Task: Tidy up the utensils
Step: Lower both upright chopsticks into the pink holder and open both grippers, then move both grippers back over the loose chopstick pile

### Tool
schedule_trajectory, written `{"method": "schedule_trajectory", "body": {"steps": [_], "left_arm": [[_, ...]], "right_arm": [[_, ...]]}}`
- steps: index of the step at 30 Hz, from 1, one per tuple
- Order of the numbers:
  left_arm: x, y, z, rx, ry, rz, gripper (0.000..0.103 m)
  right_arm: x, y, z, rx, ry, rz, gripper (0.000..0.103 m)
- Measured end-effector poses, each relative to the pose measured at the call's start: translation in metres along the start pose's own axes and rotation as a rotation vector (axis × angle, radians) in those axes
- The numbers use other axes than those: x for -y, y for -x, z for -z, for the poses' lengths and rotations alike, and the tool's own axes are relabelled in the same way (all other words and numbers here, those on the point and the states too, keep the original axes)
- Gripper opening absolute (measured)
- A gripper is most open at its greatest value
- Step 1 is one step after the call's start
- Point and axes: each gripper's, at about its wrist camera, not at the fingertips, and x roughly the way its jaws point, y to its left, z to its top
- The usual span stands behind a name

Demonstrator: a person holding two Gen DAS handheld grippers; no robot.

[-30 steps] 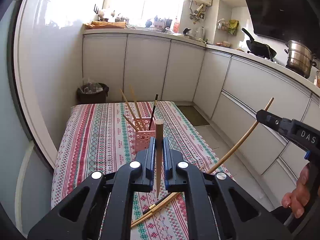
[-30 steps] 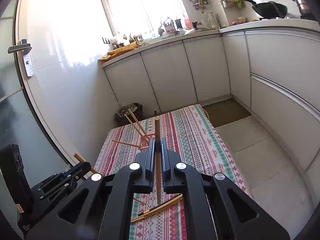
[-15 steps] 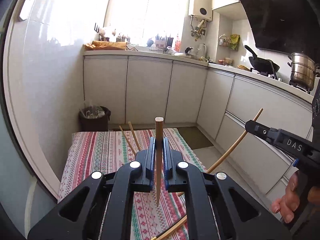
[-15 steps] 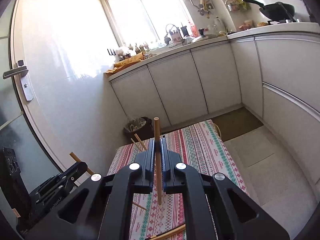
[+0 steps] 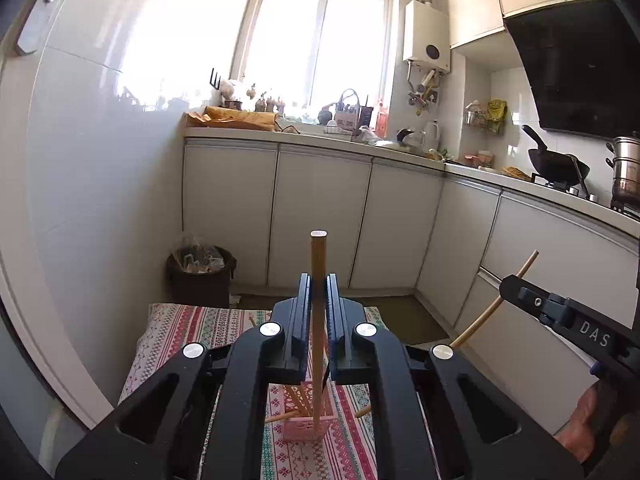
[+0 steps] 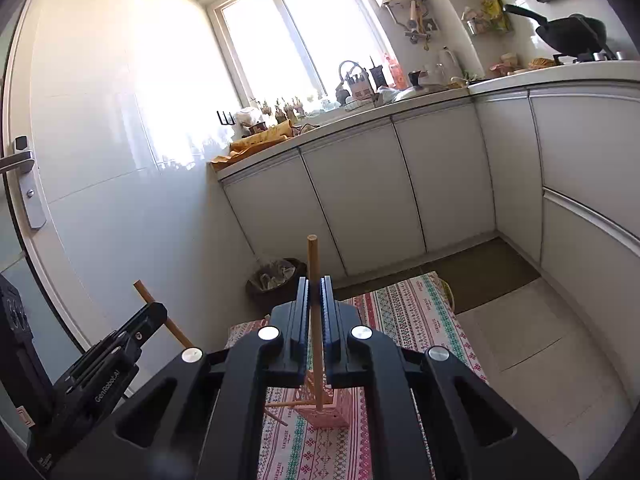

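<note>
The left gripper (image 5: 318,312) is clamped on a wooden chopstick (image 5: 318,280), a plain tan stick standing upright between the jaws, its flat cut end up and its thin end reaching down in front of the pink basket (image 5: 306,420). The right gripper (image 6: 315,312) pinches a second chopstick (image 6: 313,280) the same way: slimmer, pale wood, upright, lower tip hanging right at the basket's top. Both sticks are held above the basket, which stands on the striped patterned tablecloth (image 5: 192,332). The basket is small, square and perforated, and already holds several chopsticks leaning at slants; one pokes out sideways to its left (image 6: 280,404). Beyond the basket, past the table's far end, a dark waste bin (image 5: 200,276) sits against the white cabinets (image 5: 320,216).
</note>
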Motion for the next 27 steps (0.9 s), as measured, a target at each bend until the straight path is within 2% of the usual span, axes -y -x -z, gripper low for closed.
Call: {"method": "schedule_trajectory", "body": {"steps": [13,18,20,21,22,27], "left_arm": [[-0.011,-0.049,0.009,0.003,0.038,-0.031,0.006],[-0.011,-0.065,0.016,-0.008,0.034,-0.050,0.007],[-0.013,-0.070,0.021,-0.031,0.044,-0.072,0.015],[-0.015,-0.070,0.022,-0.033,0.057,-0.082,0.034],[-0.018,-0.066,0.023,-0.023,0.072,-0.086,0.046],[-0.023,-0.044,0.014,0.008,0.064,-0.089,0.045]], "right_arm": [[0.000,-0.050,0.004,0.000,0.019,-0.010,0.006],[0.000,-0.081,0.017,-0.025,0.012,-0.064,0.006],[-0.002,-0.094,0.025,-0.058,0.029,-0.083,0.006],[-0.001,-0.098,0.029,-0.067,0.028,-0.079,0.007],[0.001,-0.099,0.033,-0.074,0.022,-0.073,0.009],[0.013,-0.091,0.034,-0.079,-0.009,-0.037,0.012]]}}
